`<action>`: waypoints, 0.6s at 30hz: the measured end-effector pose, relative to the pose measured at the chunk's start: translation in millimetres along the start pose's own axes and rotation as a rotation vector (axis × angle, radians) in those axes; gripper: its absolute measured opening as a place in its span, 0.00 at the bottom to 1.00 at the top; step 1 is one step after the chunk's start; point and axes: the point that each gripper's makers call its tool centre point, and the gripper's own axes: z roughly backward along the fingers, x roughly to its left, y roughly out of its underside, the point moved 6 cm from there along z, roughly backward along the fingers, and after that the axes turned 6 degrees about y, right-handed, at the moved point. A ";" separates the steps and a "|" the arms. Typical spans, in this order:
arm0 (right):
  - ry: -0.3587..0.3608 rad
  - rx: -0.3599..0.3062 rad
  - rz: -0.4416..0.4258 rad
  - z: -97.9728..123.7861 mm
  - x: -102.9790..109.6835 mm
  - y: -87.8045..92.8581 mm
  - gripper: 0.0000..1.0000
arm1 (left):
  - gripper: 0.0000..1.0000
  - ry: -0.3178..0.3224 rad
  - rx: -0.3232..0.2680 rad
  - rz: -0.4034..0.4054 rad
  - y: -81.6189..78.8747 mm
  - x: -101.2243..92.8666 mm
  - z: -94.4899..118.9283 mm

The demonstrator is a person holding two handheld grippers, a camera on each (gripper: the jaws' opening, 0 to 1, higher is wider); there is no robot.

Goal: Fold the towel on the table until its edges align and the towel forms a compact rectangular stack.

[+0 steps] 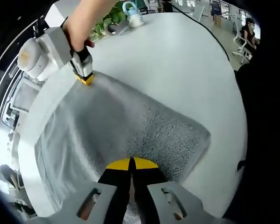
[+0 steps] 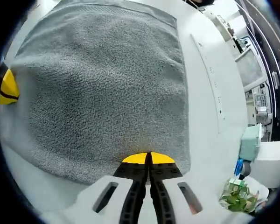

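A grey towel [image 1: 130,121] lies spread on the white table [image 1: 186,60], its far edge doubled over in the right gripper view [image 2: 102,74]. My left gripper [image 1: 131,164] has its yellow-tipped jaws pressed together on the towel's near edge. A hand holds my right gripper [image 1: 85,78] at the towel's far left corner. In its own view, the right gripper [image 2: 148,158] is shut on the towel's near edge close to the right corner. The left gripper's yellow tip [image 2: 8,87] shows at the towel's left side.
A green plant [image 1: 113,17] and a pale blue item [image 1: 130,11] stand at the table's far end; the plant [image 2: 235,193] and a teal box [image 2: 250,142] also sit right of the towel. A person [image 1: 247,30] sits beyond the table.
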 end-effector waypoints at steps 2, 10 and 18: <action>-0.009 0.007 -0.011 0.6 0.5 2.4 0.00 | 0.01 -0.003 0.011 0.004 0.7 1.3 0.8; 0.018 0.024 -0.017 3.1 8.9 9.1 0.00 | 0.01 -0.013 0.026 0.028 4.2 4.6 2.7; -0.001 0.044 -0.054 7.6 13.3 20.4 0.00 | 0.01 -0.034 0.037 0.043 8.5 7.6 4.6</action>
